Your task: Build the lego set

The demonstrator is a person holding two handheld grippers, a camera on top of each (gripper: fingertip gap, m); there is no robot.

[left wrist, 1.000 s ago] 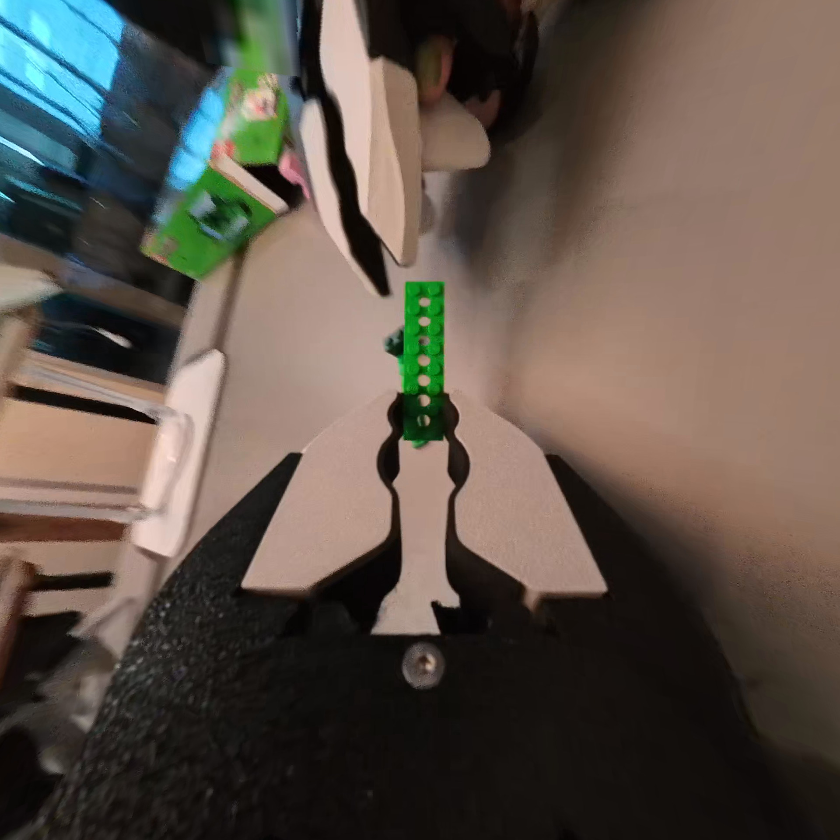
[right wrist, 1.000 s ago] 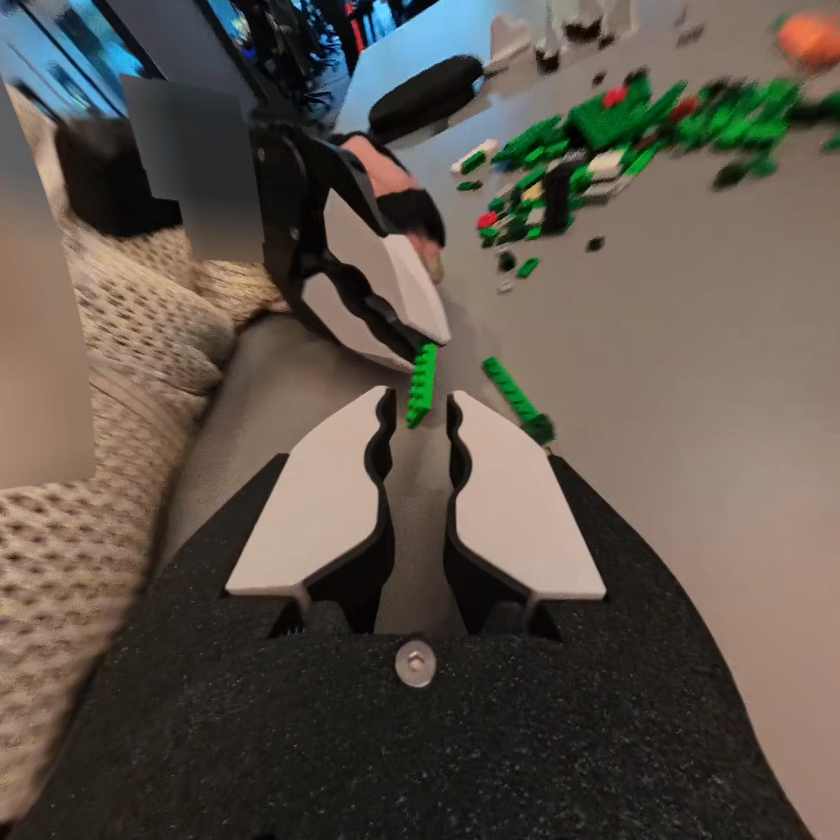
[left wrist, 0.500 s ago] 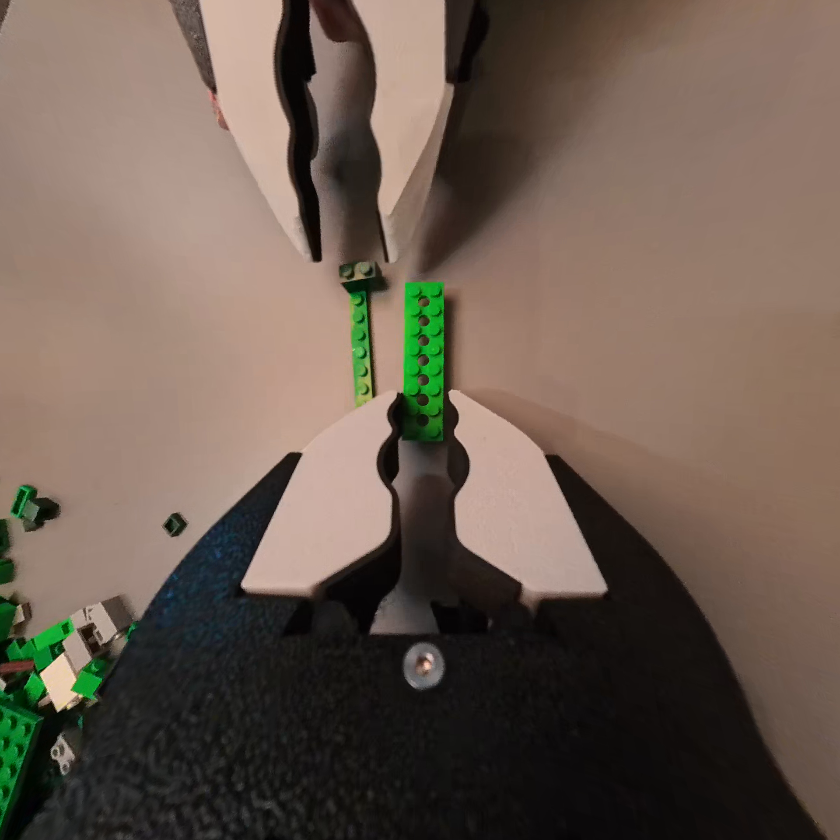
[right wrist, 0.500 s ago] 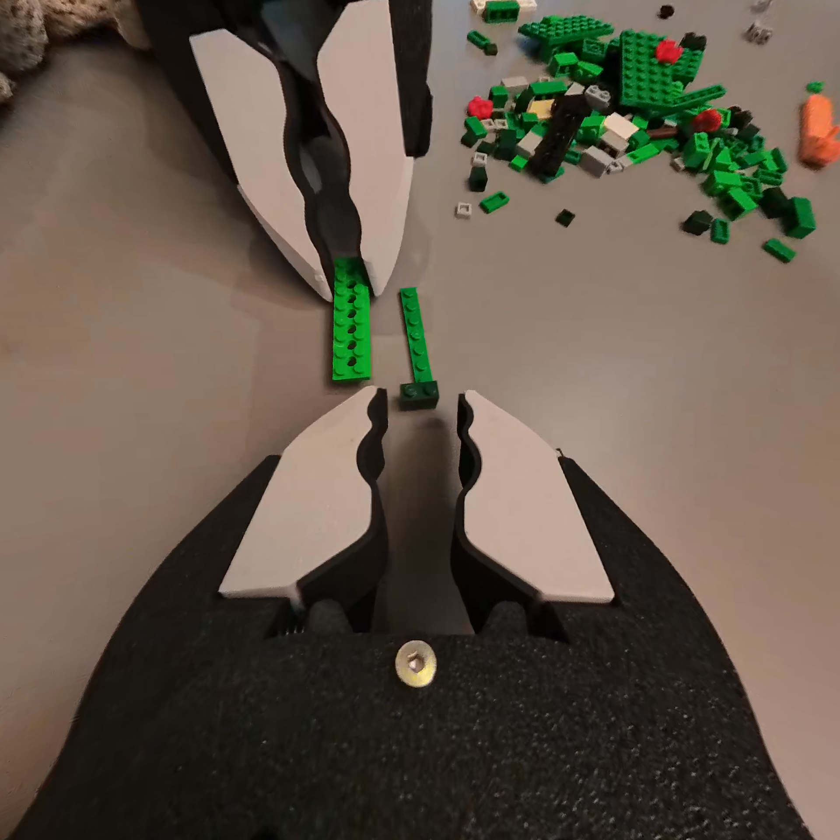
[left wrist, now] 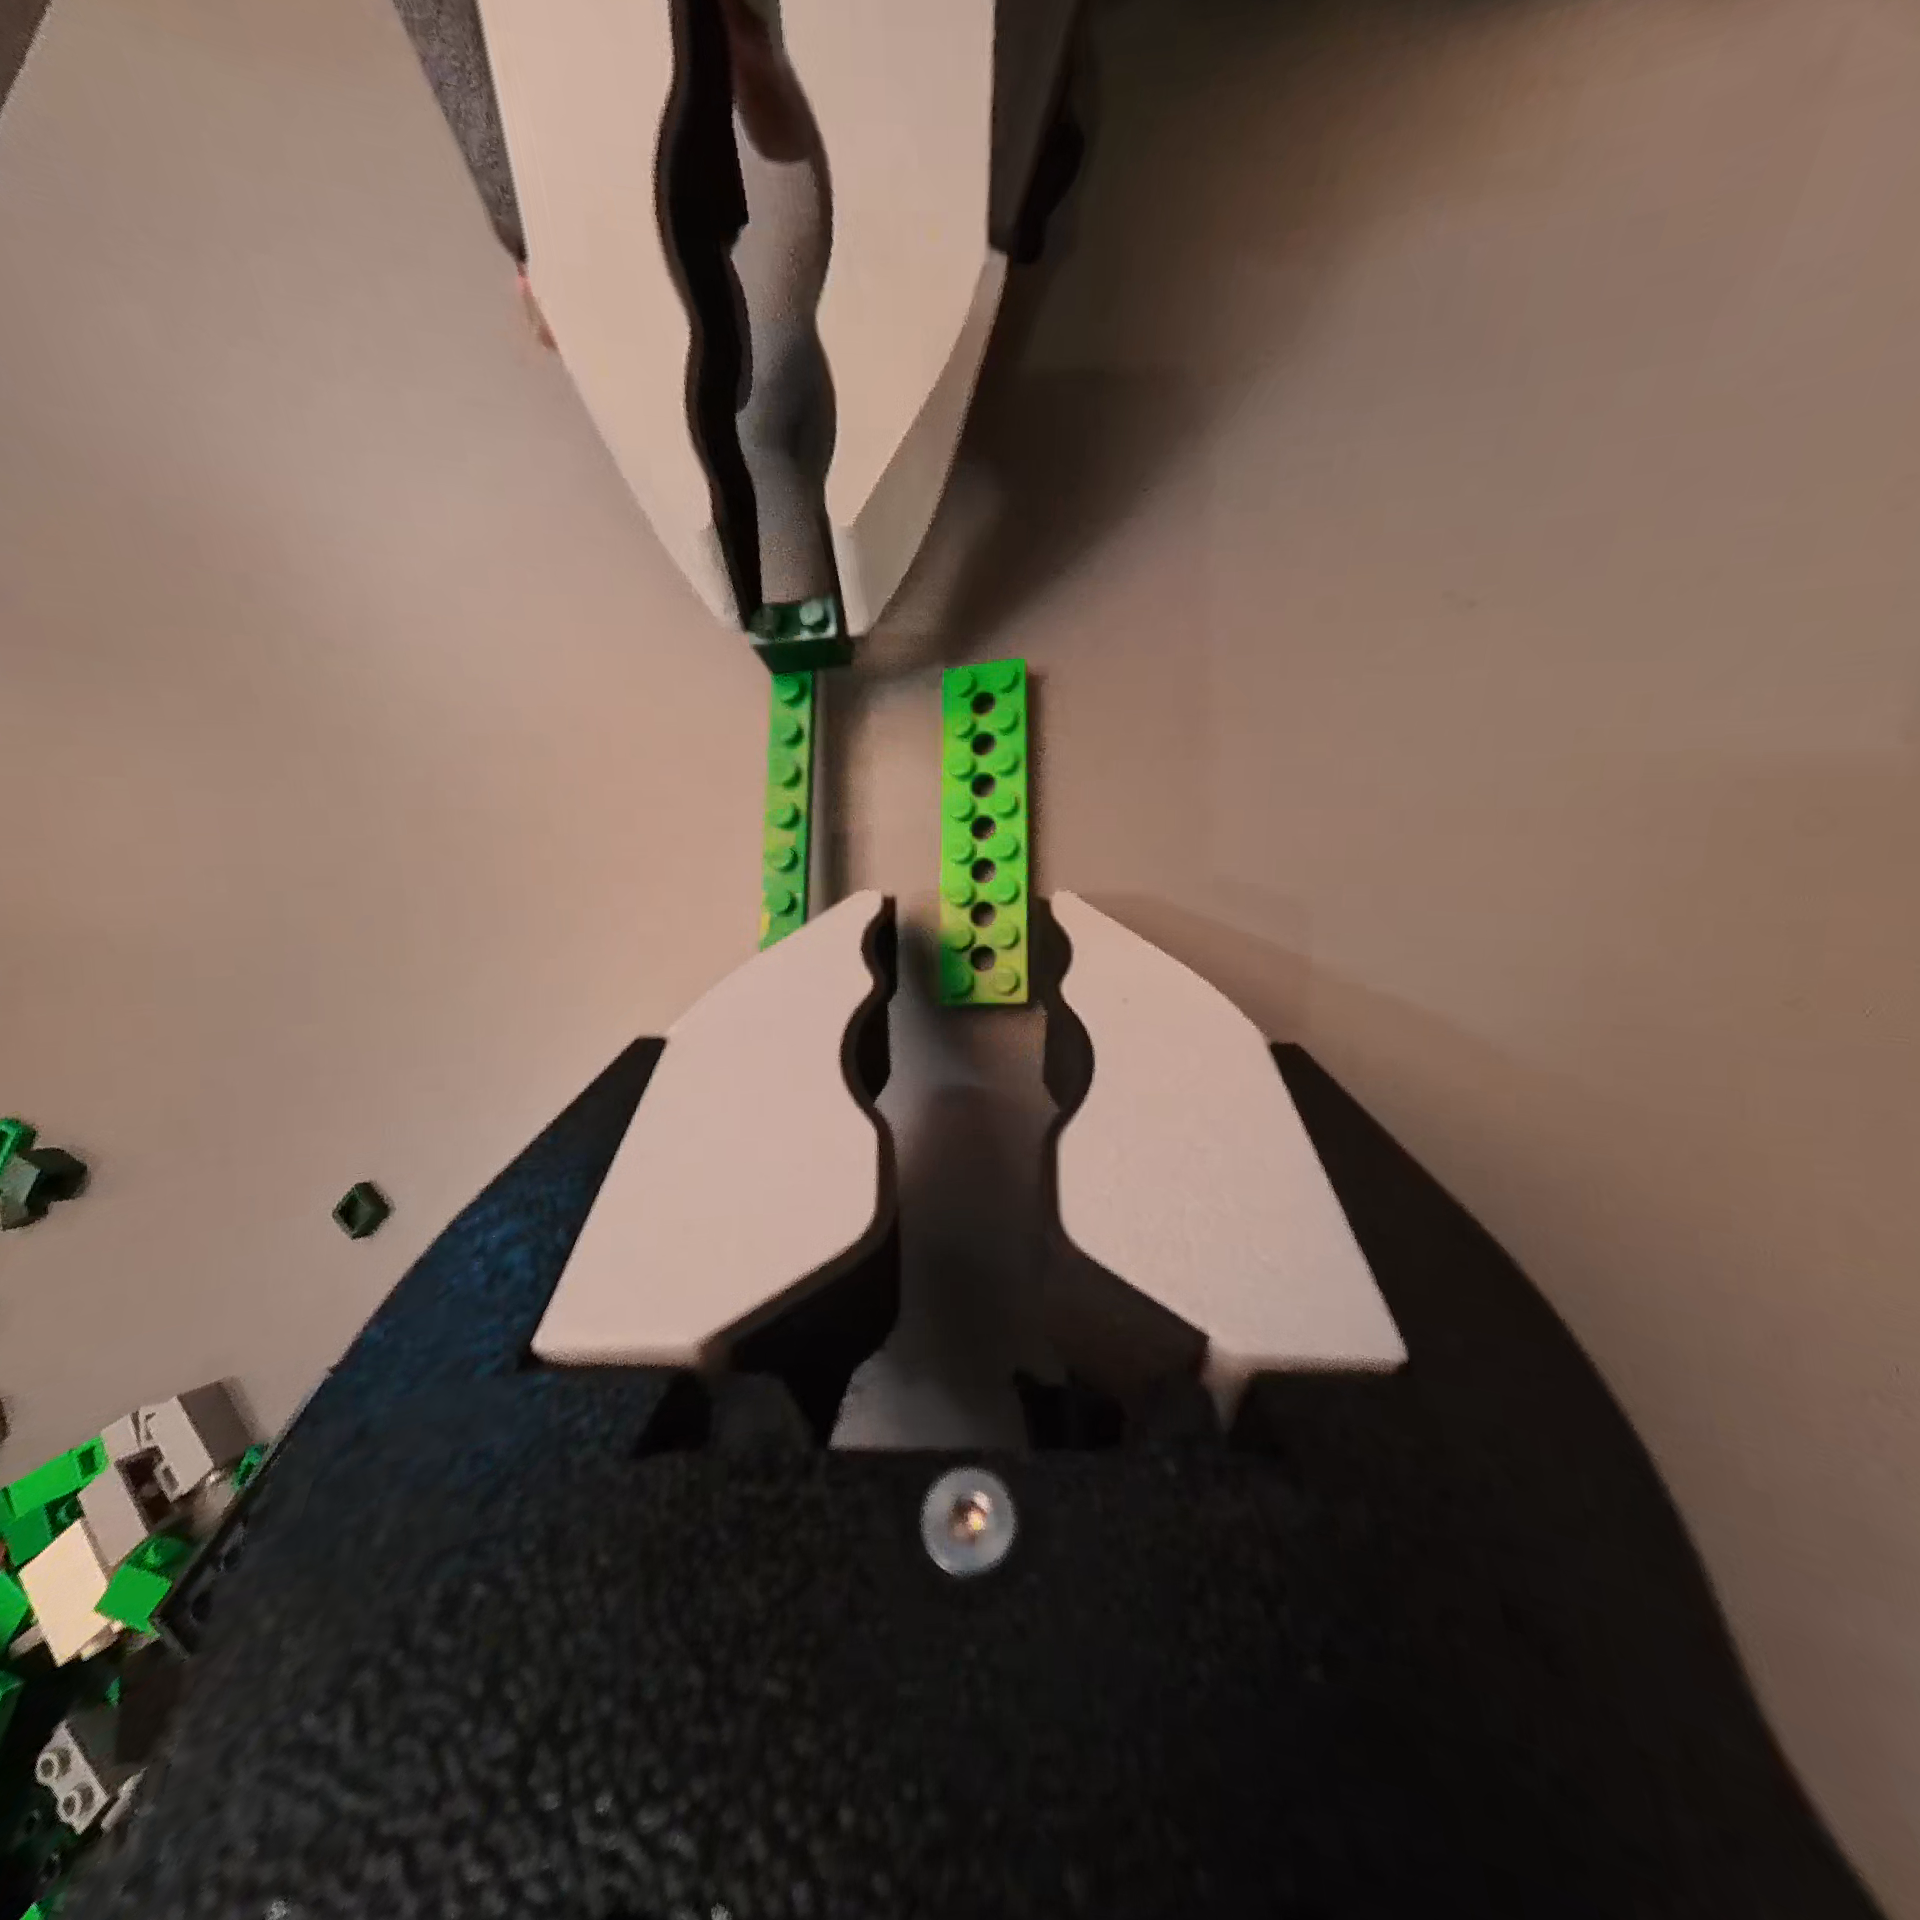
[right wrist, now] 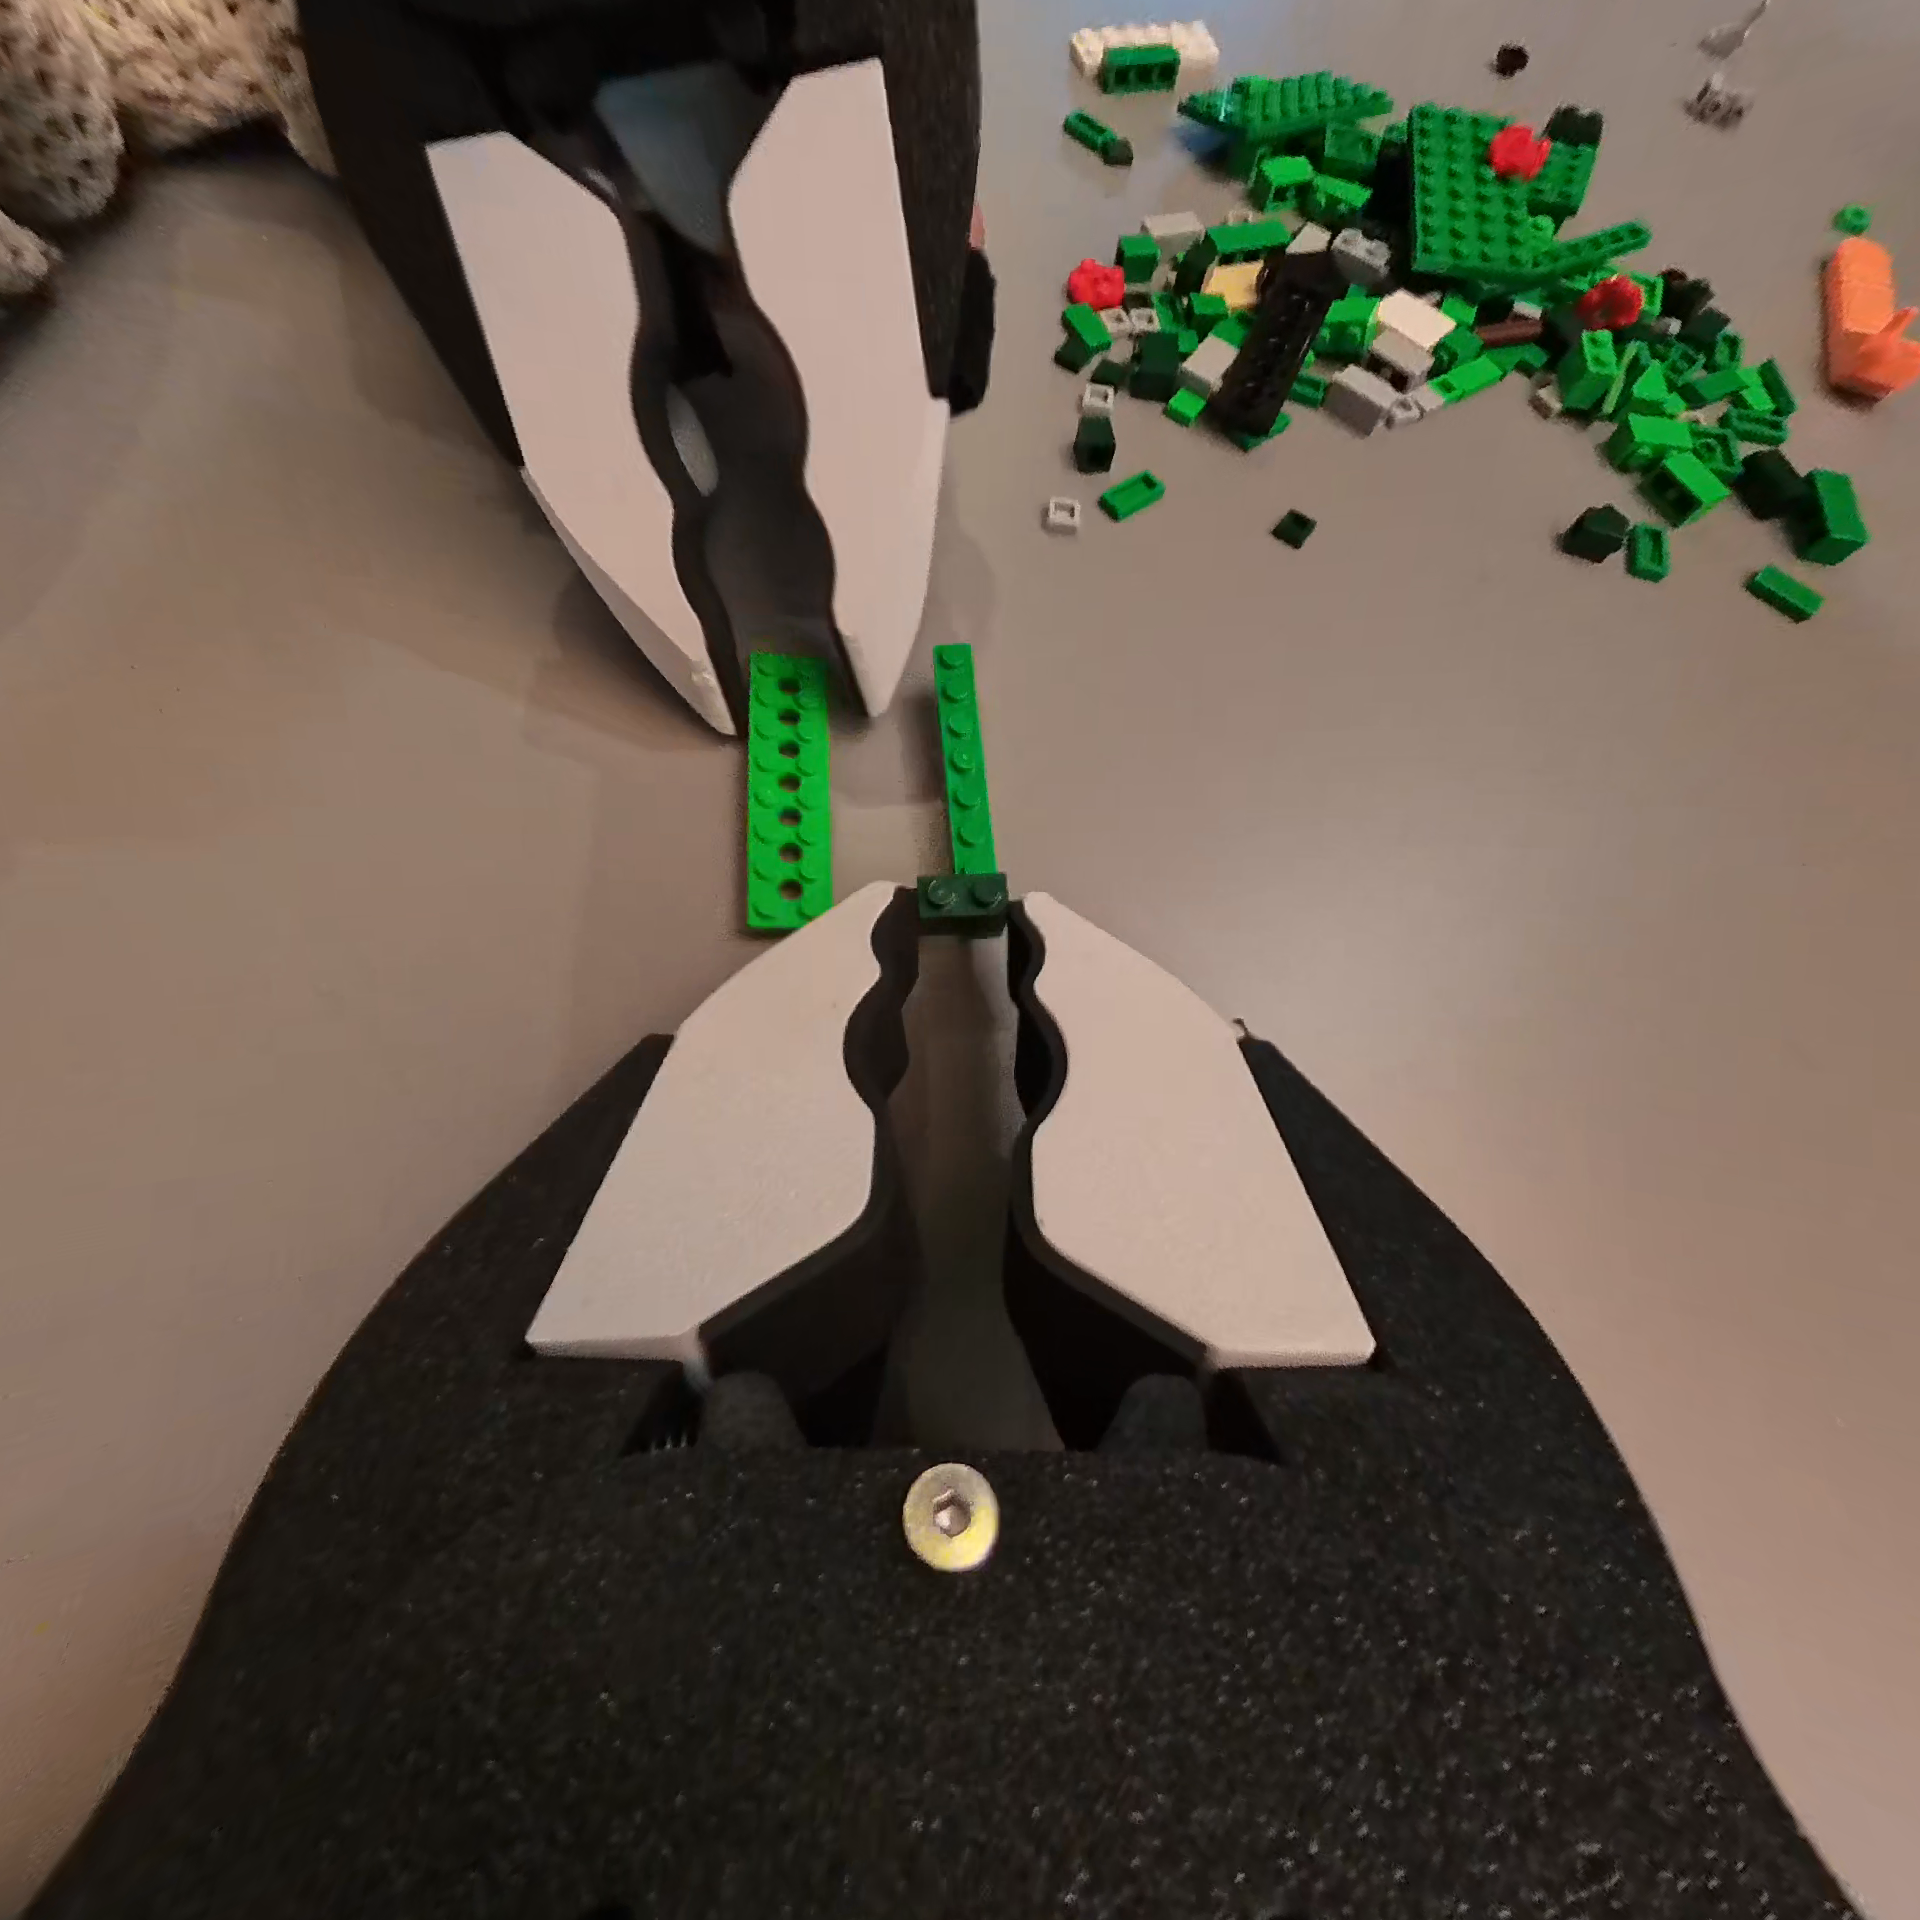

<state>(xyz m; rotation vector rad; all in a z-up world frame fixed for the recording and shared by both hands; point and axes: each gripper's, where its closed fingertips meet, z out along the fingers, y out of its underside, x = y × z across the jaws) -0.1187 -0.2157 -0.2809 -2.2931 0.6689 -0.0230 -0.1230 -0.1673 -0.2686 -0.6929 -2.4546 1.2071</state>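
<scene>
Mid-frame on the grey table (right wrist: 1351, 935), the wide green plate (left wrist: 985, 831) lies flat between the left gripper (left wrist: 971, 909)'s released jaws, while the right gripper (right wrist: 961, 906) pinches the dark green brick (right wrist: 963, 902) capping the narrow green strip (right wrist: 966, 769); both look light, rigid, slick, best squeezed across their long edges.

Wrist cams close, facing each other, both see plates (left wrist: 984, 831)

Left gripper (left wrist: 971, 935) hides the narrow plate's (left wrist: 790, 805) end
</scene>
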